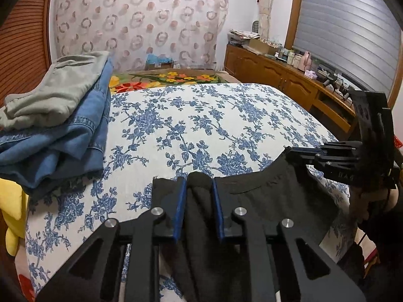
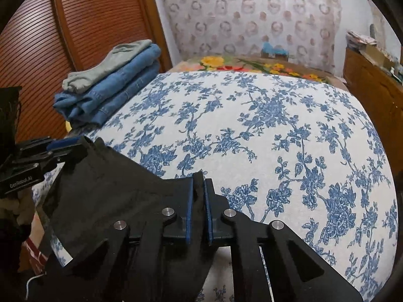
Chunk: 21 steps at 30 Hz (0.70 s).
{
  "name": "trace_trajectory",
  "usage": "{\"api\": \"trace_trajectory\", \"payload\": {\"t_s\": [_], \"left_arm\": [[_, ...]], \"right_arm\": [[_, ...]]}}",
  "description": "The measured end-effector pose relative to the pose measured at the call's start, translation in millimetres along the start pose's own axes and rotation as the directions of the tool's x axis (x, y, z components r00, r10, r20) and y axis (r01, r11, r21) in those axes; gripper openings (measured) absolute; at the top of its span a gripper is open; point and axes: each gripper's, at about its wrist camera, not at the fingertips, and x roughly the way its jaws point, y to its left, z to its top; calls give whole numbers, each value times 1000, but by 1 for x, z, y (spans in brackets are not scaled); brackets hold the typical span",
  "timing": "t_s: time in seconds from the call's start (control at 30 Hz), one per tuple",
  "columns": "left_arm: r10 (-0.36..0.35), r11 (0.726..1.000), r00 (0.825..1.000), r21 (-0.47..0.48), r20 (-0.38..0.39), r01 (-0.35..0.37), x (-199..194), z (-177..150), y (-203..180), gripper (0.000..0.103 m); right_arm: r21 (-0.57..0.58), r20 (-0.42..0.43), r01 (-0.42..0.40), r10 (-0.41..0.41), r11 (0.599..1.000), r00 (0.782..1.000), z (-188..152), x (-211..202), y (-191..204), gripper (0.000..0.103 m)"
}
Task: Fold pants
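Both grippers pinch the black pants point(image 1: 264, 196) at the near bed point(image 1: 201, 115) edge, left gripper point(image 1: 199, 188) and right gripper point(image 2: 199, 188) side by side, open bedspread straight ahead.

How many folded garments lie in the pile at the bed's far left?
2 distinct: grey-green garment on top, blue denim garment beneath it. The denim shows several layers, so it may be more than one; others may be hidden underneath.
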Motion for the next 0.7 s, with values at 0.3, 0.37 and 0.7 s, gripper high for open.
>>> {"api": "trace_trajectory", "payload": {"t_s": [0.3, 0.37, 0.7], "left_arm": [[67, 997, 998, 34, 5, -67, -1, 0, -8, 19], [78, 996, 997, 36, 5, -78, -1, 0, -8, 19], [46, 998, 999, 54, -8, -46, -5, -1, -19, 36]], "right_arm": [[-3, -5, 21, -21, 1000, 1000, -1, -4, 2, 6], [-9, 1, 24, -24, 1000, 1000, -1, -8, 4, 7], [-35, 24, 45, -44, 998, 999, -8, -29, 16, 15]]}}
